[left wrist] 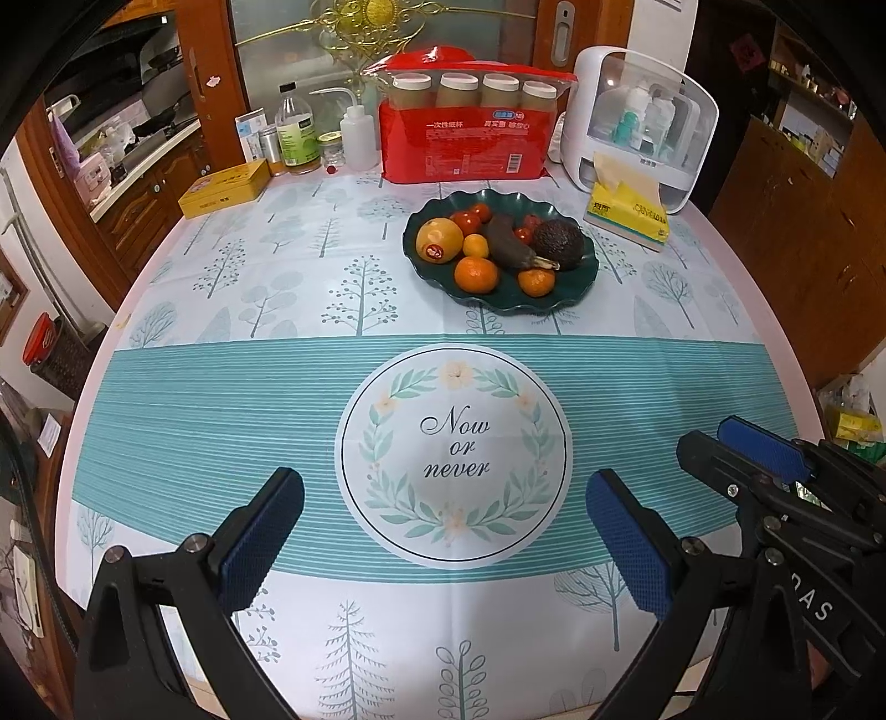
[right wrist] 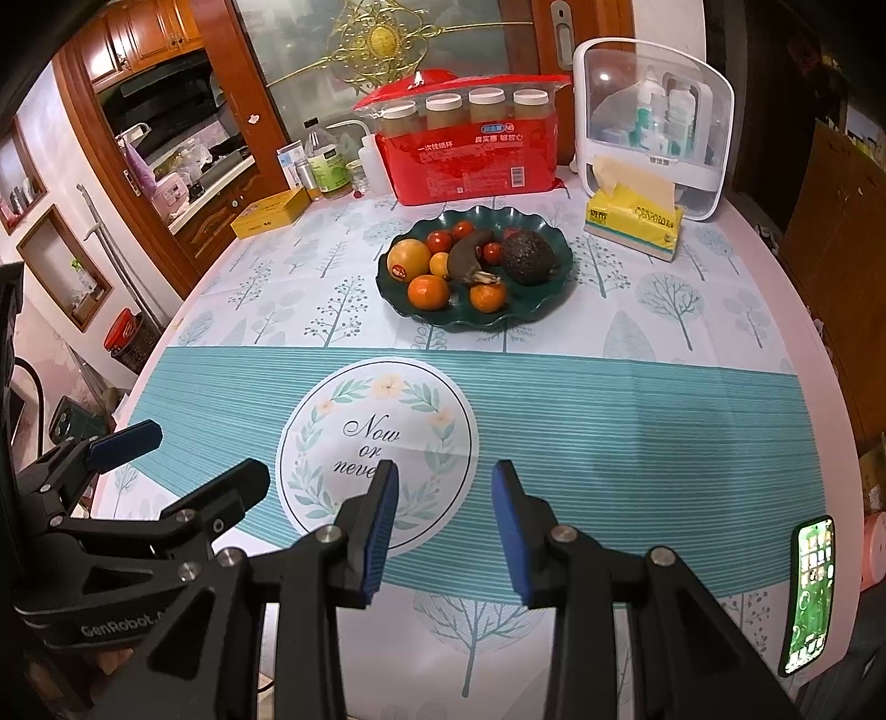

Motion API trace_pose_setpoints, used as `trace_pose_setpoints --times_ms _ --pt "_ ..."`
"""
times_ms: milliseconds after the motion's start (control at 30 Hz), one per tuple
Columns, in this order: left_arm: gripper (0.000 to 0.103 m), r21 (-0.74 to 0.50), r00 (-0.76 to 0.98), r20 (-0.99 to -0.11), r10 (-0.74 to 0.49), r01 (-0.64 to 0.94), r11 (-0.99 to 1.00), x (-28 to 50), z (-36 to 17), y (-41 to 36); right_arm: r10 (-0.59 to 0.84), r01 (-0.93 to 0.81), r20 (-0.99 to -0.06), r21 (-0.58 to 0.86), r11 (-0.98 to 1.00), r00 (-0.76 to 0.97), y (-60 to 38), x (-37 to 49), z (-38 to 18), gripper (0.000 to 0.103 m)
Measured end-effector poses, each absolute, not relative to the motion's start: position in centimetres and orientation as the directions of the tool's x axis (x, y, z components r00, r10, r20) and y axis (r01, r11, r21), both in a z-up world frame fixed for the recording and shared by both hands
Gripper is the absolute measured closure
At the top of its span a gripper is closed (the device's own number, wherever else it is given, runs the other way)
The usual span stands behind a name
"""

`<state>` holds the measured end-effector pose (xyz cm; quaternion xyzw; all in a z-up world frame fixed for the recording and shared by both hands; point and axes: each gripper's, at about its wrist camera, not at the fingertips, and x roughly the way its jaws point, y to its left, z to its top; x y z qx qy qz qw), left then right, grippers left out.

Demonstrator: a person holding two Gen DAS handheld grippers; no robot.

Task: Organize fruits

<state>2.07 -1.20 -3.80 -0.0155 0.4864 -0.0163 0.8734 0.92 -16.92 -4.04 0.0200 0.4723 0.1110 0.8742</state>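
Two grippers hover low over the near end of the table, both pointing forward toward the fruit. The left gripper (left wrist: 443,531) has its blue-padded jaws spread wide with nothing between them; it also shows at the lower left of the right wrist view (right wrist: 183,459). The right gripper (right wrist: 446,520) holds its jaws parted by a narrower gap, also empty, and it appears at the right edge of the left wrist view (left wrist: 720,448).

Well ahead of both, past a round "Now or never" emblem (left wrist: 454,454) printed on the tablecloth (left wrist: 221,399), sits a dark green scalloped plate (left wrist: 576,293). On it lie a yellow grapefruit (left wrist: 439,239) with a red sticker, two tangerines (left wrist: 476,274) at the near rim, a blackened banana (left wrist: 512,243), a dark rough-skinned avocado (left wrist: 559,237), a small yellow fruit (left wrist: 475,245) and several red tomatoes (left wrist: 468,221) toward the back.

Behind the plate stand a red pack of paper cups (left wrist: 470,144), a yellow tissue pack (left wrist: 631,216), a white storage box (left wrist: 637,122), bottles (left wrist: 296,133) and a yellow tin (left wrist: 224,188). A lit phone (right wrist: 808,592) lies at the table's near right edge. Wooden cabinets (right wrist: 160,27) and a glass door (right wrist: 376,50) fill the room beyond.
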Motion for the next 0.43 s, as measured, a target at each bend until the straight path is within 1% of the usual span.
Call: trace_pose_setpoints --times_ms 433 --pt "0.002 -0.043 0.517 -0.854 -0.051 0.026 0.999 2.31 -4.17 -1.08 0.21 -0.165 -0.827 0.144 0.976 0.521 -16.99 0.97 -4.4 0.067"
